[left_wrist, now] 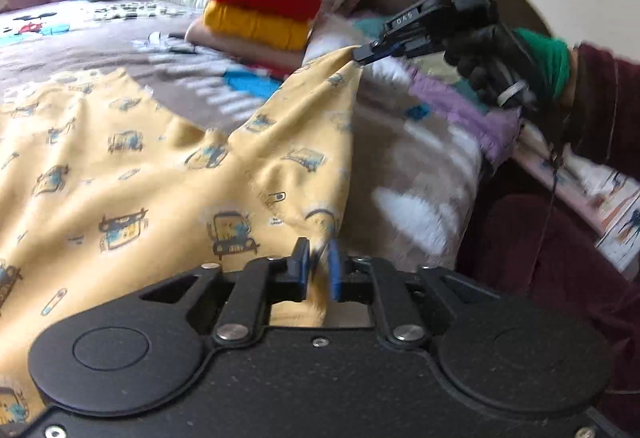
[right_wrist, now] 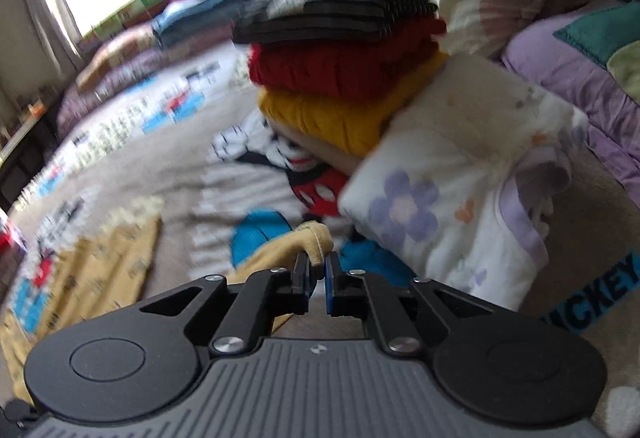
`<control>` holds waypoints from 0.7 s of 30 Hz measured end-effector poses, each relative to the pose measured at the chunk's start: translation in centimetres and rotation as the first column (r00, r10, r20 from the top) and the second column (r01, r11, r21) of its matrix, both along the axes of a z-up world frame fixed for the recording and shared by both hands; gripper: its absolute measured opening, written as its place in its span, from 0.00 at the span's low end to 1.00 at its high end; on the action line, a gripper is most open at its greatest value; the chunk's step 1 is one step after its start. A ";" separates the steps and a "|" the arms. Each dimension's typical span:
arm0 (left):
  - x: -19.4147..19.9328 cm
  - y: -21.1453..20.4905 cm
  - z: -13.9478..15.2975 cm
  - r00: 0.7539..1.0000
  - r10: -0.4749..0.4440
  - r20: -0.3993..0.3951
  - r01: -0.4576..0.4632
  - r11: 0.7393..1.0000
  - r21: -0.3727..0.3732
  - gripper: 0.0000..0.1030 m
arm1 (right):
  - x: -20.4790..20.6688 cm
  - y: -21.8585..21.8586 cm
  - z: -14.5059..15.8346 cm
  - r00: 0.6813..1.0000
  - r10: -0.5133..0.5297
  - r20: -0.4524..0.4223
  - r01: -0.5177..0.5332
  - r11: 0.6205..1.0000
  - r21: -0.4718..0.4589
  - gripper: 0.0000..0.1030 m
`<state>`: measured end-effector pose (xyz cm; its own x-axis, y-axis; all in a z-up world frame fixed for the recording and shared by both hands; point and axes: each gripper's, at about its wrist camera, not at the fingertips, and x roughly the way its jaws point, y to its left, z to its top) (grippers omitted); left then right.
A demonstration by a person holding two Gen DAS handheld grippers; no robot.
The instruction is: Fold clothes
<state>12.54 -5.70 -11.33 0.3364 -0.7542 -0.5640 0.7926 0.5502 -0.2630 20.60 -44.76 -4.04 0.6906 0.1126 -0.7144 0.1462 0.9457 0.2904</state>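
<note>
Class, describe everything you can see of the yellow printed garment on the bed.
The yellow garment is soft, thin-looking cloth printed with small cartoon cars. It lies rumpled and partly spread on the grey cartoon bedspread. One corner is lifted, pinched by the right gripper, so the cloth rises in a ridge towards it. A near edge sits between the fingers of the left gripper. In the right wrist view the pinched edge looks like a thick folded hem.
</note>
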 end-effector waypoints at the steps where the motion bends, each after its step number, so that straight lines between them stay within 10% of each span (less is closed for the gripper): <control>1: -0.9 -0.4 0.3 0.998 -0.014 0.053 0.013 1.000 0.018 0.37 | 0.3 0.1 -0.5 1.000 -0.001 -0.026 0.000 1.000 -0.021 0.09; 5: -5.1 -2.0 1.7 0.955 -0.088 0.282 0.063 0.993 0.097 0.37 | 1.2 0.7 -2.3 0.997 0.005 -0.080 -0.012 0.995 -0.099 0.10; 8: -8.1 -4.0 1.6 0.875 -0.171 0.454 0.081 0.974 0.211 0.37 | 1.7 1.5 -3.2 0.996 0.022 -0.091 -0.036 0.988 -0.152 0.11; 13: -9.3 -6.1 -0.8 0.764 -0.264 0.588 0.028 0.925 0.380 0.31 | 2.1 1.5 -4.3 0.994 0.025 -0.103 -0.046 0.977 -0.206 0.16; 17: -8.7 -6.8 -3.1 0.722 -0.331 0.607 -0.023 0.866 0.500 0.17 | 2.1 -0.1 -5.5 0.995 -0.015 -0.099 -0.004 0.982 -0.191 0.17; 21: -2.1 -4.1 -0.7 0.957 0.007 0.290 -0.078 0.969 0.235 0.09 | 1.4 -1.3 -6.1 0.998 -0.054 -0.040 0.050 0.994 -0.102 0.20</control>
<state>10.42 -9.80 -12.00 0.5388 -0.5886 -0.6027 0.7888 0.6037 0.1155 21.95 -46.02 -10.15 0.6621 0.0032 -0.7494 0.2063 0.9606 0.1864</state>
